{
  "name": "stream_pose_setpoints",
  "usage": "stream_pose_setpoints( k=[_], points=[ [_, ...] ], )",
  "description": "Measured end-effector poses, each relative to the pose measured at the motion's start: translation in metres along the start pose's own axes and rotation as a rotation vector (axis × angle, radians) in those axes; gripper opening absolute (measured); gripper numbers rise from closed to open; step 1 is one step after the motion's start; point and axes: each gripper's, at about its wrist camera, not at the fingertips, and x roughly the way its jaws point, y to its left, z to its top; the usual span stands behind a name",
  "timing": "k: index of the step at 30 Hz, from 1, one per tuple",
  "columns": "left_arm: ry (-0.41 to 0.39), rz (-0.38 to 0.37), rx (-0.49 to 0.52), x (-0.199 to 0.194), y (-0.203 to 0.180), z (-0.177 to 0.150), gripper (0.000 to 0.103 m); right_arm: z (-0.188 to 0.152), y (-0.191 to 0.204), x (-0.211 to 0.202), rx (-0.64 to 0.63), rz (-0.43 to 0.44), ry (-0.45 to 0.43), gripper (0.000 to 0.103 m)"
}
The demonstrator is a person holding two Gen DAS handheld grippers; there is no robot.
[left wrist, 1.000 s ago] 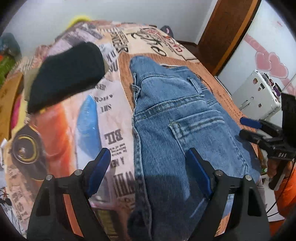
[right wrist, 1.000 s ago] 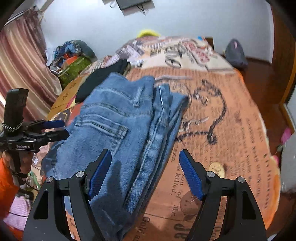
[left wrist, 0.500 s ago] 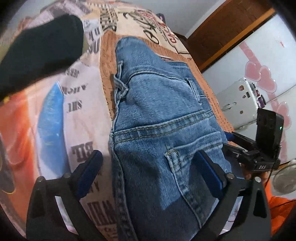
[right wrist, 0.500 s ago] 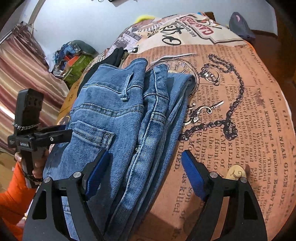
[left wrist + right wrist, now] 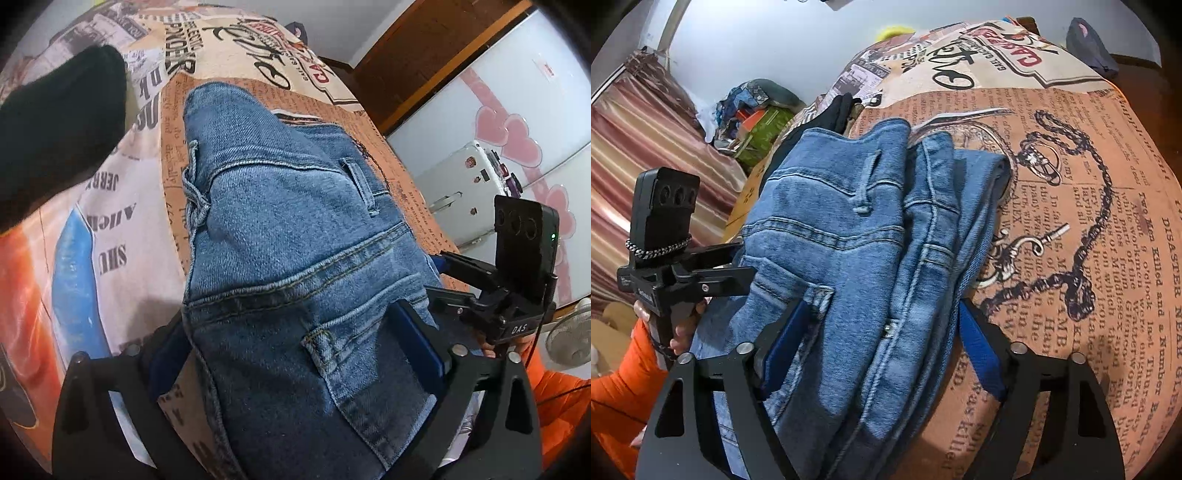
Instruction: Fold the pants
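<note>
Blue jeans (image 5: 288, 236), folded into a thick stack with a back pocket on top, lie on a printed bedspread (image 5: 122, 206). My left gripper (image 5: 291, 350) straddles the near end of the stack. One of its fingers (image 5: 166, 354) is at the denim's left edge and the other rests on the pocket. Its jaws are closing with the jeans between them. My right gripper (image 5: 882, 347) straddles the jeans (image 5: 849, 229) from the other side, one pad on the pocket and one at the right edge. Its jaws are closing too. Each gripper shows in the other's view: left (image 5: 738, 262), right (image 5: 439, 277).
A black garment (image 5: 55, 147) lies on the bedspread left of the jeans. A white machine (image 5: 469, 184) and a wooden door stand beyond the bed's right side. A striped curtain (image 5: 646, 147) and a pile of clutter (image 5: 757, 107) are at the far left. An orange sleeve (image 5: 620, 398) is near.
Both grippers have come down and forward onto the jeans. Their fingers, which hung above the denim, now sit astride the stack. The jeans have not moved.
</note>
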Motion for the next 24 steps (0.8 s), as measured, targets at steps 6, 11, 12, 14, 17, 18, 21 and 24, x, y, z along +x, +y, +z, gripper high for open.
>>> stream_pose_setpoints(
  k=[6, 11, 12, 14, 17, 18, 21, 24],
  points=[
    [-0.058, 0.078, 0.096, -0.014, -0.021, -0.005, 0.079, 0.001, 0.012, -0.011, -0.056, -0.054, -0.039, 0.047],
    [-0.090, 0.104, 0.119, -0.025, -0.033, -0.009, 0.068, 0.002, 0.014, -0.016, -0.057, -0.084, -0.058, 0.030],
    [-0.096, 0.111, 0.126, -0.029, -0.036, -0.011, 0.067, 0.000, 0.015, -0.018, -0.063, -0.088, -0.061, 0.028],
    [-0.105, 0.126, 0.141, -0.032, -0.042, -0.015, 0.065, -0.002, 0.020, -0.021, -0.082, -0.096, -0.070, 0.025],
    [-0.131, 0.165, 0.171, -0.043, -0.052, -0.025, 0.061, -0.005, 0.030, -0.025, -0.100, -0.102, -0.080, 0.022],
    [-0.138, 0.171, 0.175, -0.046, -0.054, -0.026, 0.059, -0.005, 0.032, -0.026, -0.106, -0.103, -0.082, 0.022],
    [-0.166, 0.180, 0.173, -0.059, -0.056, -0.032, 0.055, -0.005, 0.041, -0.030, -0.121, -0.101, -0.097, 0.020],
    [-0.200, 0.191, 0.172, -0.073, -0.058, -0.039, 0.054, -0.005, 0.050, -0.033, -0.131, -0.096, -0.110, 0.020]
  ],
)
